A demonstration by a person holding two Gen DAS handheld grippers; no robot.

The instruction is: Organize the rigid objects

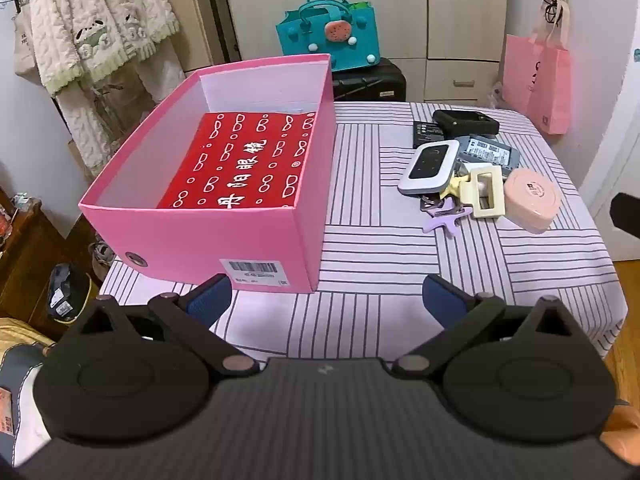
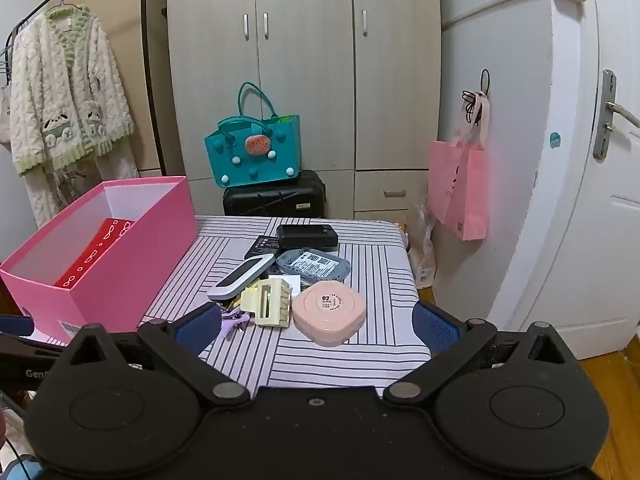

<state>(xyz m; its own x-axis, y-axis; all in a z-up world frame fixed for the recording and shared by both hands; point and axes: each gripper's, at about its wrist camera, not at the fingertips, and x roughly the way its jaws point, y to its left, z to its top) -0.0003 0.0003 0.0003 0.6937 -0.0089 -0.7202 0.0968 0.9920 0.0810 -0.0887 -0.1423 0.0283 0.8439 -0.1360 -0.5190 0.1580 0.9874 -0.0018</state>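
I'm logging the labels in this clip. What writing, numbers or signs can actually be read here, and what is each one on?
"02": on the lid of the pink round case; the smaller print beside it is too small to read.
"眼镜": white characters on the red box inside the pink box; the characters beside them are cut off.
Barcode sticker on the pink box: print too small to read.
Grey device label: QR codes, text unreadable.

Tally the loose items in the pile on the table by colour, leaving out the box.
Black: 2, the charger block and flat battery
Grey: 1, the labelled device
White: 1, the pocket router
Cream: 1, the claw clip
Pink: 1, the round case
Purple: 1, the small clip
Total: 7 clearly visible
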